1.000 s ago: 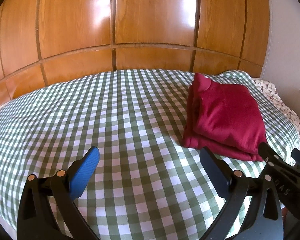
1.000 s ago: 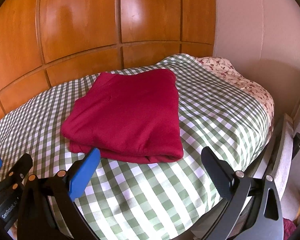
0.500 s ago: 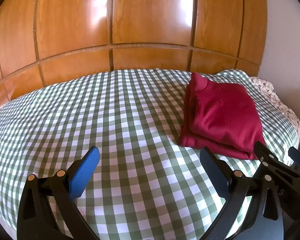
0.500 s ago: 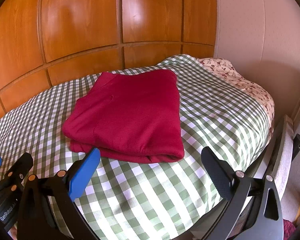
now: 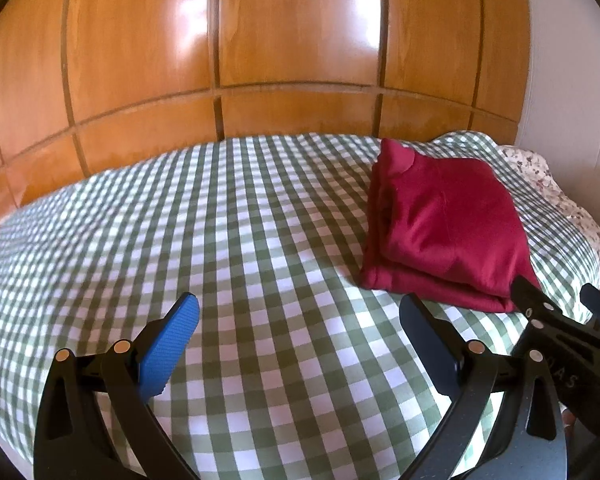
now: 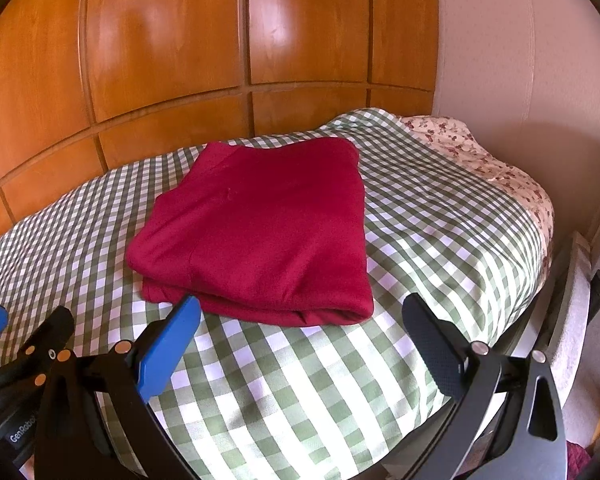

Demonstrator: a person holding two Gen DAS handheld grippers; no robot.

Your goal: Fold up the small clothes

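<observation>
Glossy wooden panelling [image 5: 292, 40] is seen behind a bed covered with a green-and-white checked sheet [image 5: 236, 248]. A floral cloth [image 6: 496, 172] is noted at the sheet's far right edge, against a pale wall [image 6: 500, 40]. A dark red garment [image 6: 260, 232] is found folded into a compact rectangle, lying flat on the sheet's right part, its layered edges visible along the near side. The left gripper [image 5: 300, 336] is held above bare sheet, fingers spread wide and grasping nothing; the garment lies beyond its right finger. The right gripper [image 6: 302, 332] is held just short of the garment's near edge, likewise released and empty. No contact with the garment is observed.
</observation>
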